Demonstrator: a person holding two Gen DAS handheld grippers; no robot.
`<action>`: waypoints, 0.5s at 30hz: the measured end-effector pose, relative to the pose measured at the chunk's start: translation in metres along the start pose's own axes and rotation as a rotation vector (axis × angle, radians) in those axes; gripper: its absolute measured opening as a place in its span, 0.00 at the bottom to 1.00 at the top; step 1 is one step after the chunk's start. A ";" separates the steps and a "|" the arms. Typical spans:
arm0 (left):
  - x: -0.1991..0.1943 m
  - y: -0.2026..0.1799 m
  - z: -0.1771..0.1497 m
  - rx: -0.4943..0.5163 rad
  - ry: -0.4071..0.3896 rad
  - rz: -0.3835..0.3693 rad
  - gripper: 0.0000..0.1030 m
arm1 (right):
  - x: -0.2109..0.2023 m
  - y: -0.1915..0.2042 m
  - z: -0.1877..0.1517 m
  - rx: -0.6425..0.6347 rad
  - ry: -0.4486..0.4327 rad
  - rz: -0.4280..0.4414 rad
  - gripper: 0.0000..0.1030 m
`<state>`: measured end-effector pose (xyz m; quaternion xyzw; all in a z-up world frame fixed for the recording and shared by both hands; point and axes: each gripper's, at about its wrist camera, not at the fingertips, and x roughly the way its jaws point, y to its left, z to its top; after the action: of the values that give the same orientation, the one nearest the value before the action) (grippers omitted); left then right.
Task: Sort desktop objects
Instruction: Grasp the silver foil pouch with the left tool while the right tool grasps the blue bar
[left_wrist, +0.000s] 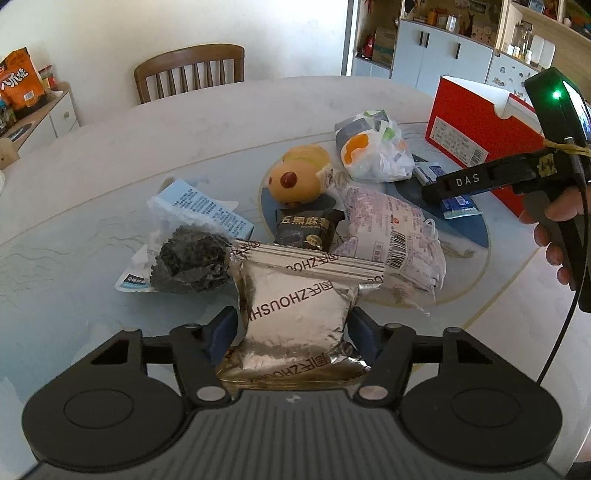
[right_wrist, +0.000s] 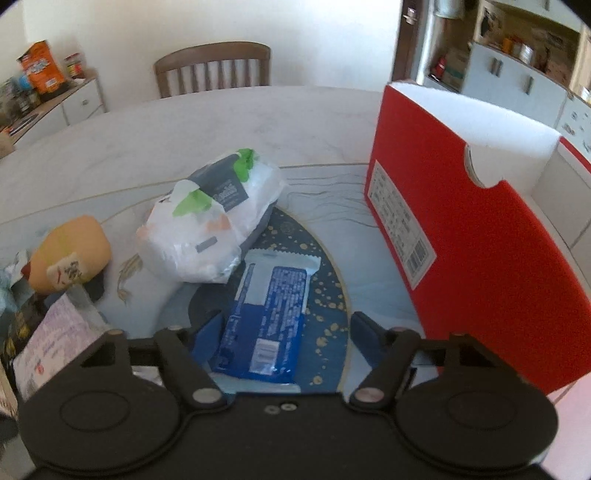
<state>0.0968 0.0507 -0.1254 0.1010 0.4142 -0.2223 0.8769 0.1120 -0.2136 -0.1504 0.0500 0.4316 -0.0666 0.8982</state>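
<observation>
My left gripper (left_wrist: 293, 328) is clamped on a silver pouch (left_wrist: 295, 314), crinkly foil, puffed, pinched at its sides so it hangs flat between my fingers. Ahead of them sits the unsorted pile: dark crumbly pack (left_wrist: 188, 258), black sachet (left_wrist: 310, 230), pink bag (left_wrist: 399, 236), round plush (left_wrist: 295, 173).

My right gripper (right_wrist: 288, 332) has fingers apart, straddling a blue wrapper (right_wrist: 266, 321), glossy, flat, lying between them, untouched I think. Red box (right_wrist: 461, 240), stiff card, open top, stands just right of them, likely the bin.
</observation>
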 end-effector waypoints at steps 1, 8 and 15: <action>-0.001 -0.001 0.000 -0.002 0.002 -0.004 0.58 | 0.000 -0.001 0.000 -0.003 0.000 0.006 0.61; -0.005 -0.002 0.001 -0.034 0.014 -0.005 0.51 | -0.006 -0.002 0.002 -0.005 0.005 0.005 0.36; -0.014 -0.001 -0.003 -0.061 0.028 -0.005 0.51 | -0.018 -0.004 0.001 0.008 -0.021 0.010 0.34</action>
<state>0.0867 0.0554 -0.1166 0.0765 0.4331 -0.2104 0.8731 0.1006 -0.2165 -0.1362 0.0550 0.4217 -0.0644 0.9027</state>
